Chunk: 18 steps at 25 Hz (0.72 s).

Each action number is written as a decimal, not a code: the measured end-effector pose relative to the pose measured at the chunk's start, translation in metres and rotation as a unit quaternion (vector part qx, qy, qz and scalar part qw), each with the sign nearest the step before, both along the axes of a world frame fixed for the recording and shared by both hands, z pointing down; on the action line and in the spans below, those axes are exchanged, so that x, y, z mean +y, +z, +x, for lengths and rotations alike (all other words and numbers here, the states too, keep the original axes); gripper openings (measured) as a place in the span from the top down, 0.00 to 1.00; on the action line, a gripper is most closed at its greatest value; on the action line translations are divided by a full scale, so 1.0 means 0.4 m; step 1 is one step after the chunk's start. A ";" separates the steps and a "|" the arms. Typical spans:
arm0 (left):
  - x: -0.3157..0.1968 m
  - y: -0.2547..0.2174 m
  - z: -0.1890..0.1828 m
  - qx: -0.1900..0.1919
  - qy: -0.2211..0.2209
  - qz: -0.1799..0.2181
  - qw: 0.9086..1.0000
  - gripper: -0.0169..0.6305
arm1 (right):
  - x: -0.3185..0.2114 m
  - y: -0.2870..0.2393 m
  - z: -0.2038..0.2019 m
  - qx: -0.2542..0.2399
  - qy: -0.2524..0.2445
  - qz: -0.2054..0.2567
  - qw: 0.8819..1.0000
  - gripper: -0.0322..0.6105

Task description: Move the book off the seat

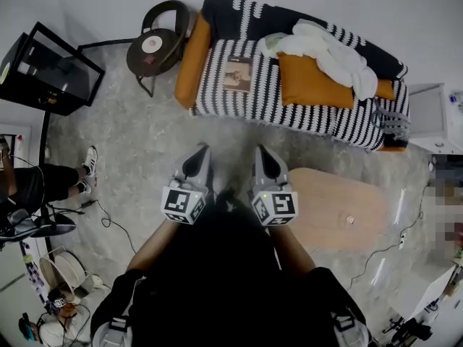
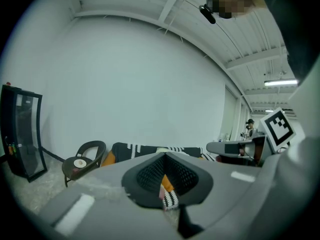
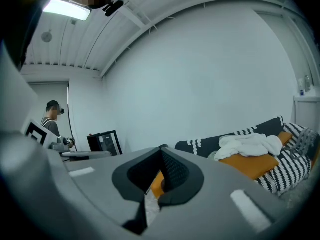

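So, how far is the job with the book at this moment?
Done: nothing yet; the book lies on the striped sofa seat. In hand: nothing; the left tongs and right tongs are shut, empty, well short of the sofa. To do: approach, grasp the book, move it off.

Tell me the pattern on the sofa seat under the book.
Black-and-white stripes on the sofa seat; clearest in the head view.
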State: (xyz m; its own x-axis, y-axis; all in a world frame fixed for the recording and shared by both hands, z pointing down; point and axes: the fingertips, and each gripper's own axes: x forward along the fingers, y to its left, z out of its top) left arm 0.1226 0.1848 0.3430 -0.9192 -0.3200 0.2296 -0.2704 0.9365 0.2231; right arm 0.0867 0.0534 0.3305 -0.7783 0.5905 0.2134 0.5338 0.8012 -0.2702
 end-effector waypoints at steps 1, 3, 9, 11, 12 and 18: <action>0.005 0.002 -0.008 0.001 -0.002 0.000 1.000 0.96 | 0.001 0.003 -0.008 0.003 0.002 0.000 1.000 0.94; 0.016 0.008 -0.030 0.001 -0.005 0.001 1.000 0.96 | 0.007 0.012 -0.030 0.008 0.005 0.000 1.000 0.94; 0.053 0.035 -0.145 0.001 -0.003 0.015 1.000 0.96 | 0.036 0.021 -0.127 0.003 0.014 0.014 1.000 0.94; 0.067 0.029 -0.202 -0.001 0.002 0.018 1.000 0.96 | 0.052 0.014 -0.171 0.005 0.018 0.014 1.000 0.94; 0.072 0.023 -0.230 -0.004 0.006 0.017 1.000 0.96 | 0.062 0.011 -0.193 0.006 0.019 0.015 1.000 0.94; 0.132 0.013 -0.368 -0.003 0.029 0.017 0.999 0.96 | 0.142 0.014 -0.318 0.015 0.027 0.023 0.999 0.94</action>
